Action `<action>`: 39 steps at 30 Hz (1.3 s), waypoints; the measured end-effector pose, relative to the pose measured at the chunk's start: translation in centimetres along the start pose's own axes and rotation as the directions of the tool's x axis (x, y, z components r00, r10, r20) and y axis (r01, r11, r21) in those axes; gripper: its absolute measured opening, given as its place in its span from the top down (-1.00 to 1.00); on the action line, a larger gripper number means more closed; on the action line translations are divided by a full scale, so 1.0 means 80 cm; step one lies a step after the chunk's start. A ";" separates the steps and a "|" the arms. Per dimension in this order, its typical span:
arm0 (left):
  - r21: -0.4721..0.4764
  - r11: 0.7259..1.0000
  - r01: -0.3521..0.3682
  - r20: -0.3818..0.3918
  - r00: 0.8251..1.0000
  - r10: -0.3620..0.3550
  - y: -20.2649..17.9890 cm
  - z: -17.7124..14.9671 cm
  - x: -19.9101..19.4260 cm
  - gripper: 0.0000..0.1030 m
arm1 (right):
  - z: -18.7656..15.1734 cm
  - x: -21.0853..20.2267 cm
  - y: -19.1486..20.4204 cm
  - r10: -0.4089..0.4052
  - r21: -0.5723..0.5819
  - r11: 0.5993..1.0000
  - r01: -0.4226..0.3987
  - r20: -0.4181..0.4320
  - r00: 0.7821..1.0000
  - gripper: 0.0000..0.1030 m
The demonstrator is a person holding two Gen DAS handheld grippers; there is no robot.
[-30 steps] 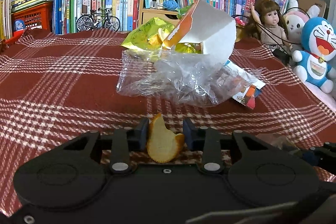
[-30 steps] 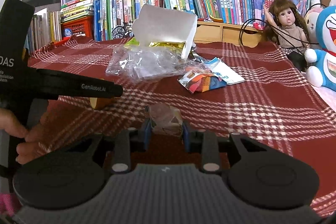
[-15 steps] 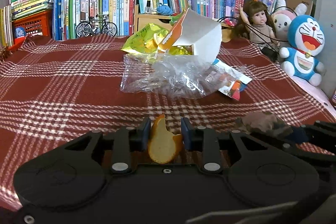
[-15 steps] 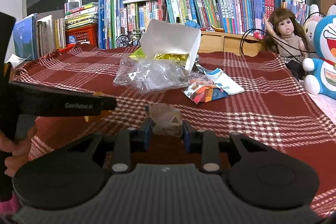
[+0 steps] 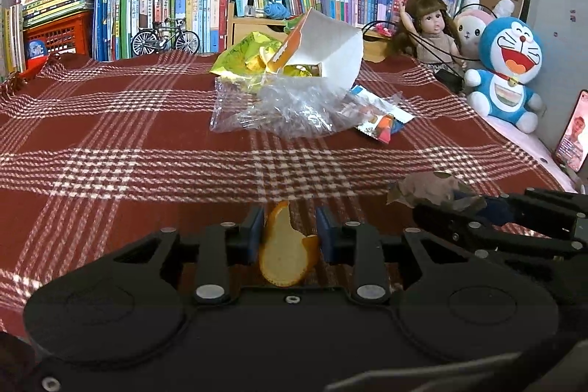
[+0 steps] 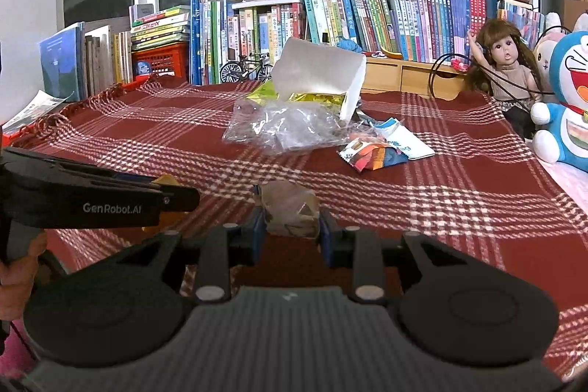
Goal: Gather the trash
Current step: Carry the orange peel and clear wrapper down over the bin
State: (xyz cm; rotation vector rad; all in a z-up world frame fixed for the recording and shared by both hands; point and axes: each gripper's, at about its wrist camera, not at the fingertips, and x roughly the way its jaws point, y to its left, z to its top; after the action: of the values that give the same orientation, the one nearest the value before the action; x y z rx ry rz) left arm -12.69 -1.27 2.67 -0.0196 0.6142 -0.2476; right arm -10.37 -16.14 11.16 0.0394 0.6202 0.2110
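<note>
My left gripper (image 5: 288, 236): pinching an orange peel (image 5: 284, 254).
My right gripper (image 6: 290, 232): pinching a crumpled brown wrapper (image 6: 290, 208).

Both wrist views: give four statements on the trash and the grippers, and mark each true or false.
1. The left gripper holds an orange peel. True.
2. The right gripper is empty. False: it is shut on a crumpled brown wrapper.
3. The white carton stands upright and closed. False: it is tipped over, open, with yellow packaging inside.
4. A clear plastic bag lies in front of the carton on the plaid cloth. True.
</note>
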 end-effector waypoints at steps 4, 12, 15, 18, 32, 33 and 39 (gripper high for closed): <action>-0.004 1.000 0.003 -0.002 1.000 -0.003 -0.001 -0.004 -0.007 0.44 | -0.002 -0.006 0.002 0.005 0.003 1.000 -0.005 0.001 1.000 0.30; 0.007 1.000 0.006 0.005 1.000 -0.006 -0.002 -0.011 -0.024 0.44 | -0.007 -0.019 0.008 0.023 0.003 1.000 -0.023 0.004 1.000 0.30; 0.003 1.000 0.009 0.001 1.000 -0.009 -0.002 -0.017 -0.029 0.44 | -0.010 -0.023 0.009 0.030 0.011 0.999 -0.030 -0.001 1.000 0.30; 0.000 1.000 0.014 -0.002 1.000 -0.014 0.000 -0.025 -0.037 0.44 | -0.016 -0.029 0.010 0.041 0.016 0.999 -0.041 -0.007 0.999 0.30; -0.005 1.000 0.027 -0.131 0.991 -0.027 -0.002 -0.124 -0.066 0.44 | -0.086 -0.059 0.034 0.118 0.029 0.993 -0.115 -0.129 0.985 0.30; -0.008 1.000 0.024 -0.149 0.989 -0.025 -0.001 -0.132 -0.065 0.44 | -0.093 -0.058 0.035 0.122 0.036 0.992 -0.118 -0.145 0.982 0.30; -0.022 1.000 0.003 -0.291 0.957 -0.009 0.008 -0.191 -0.047 0.44 | -0.144 -0.045 0.040 0.135 0.065 0.990 -0.122 -0.263 0.955 0.30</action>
State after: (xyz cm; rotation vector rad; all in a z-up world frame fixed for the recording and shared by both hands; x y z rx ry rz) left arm -24.25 1.05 -7.77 -0.0050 0.9108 -0.2521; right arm -20.50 -14.07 4.17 0.0995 0.8930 0.3305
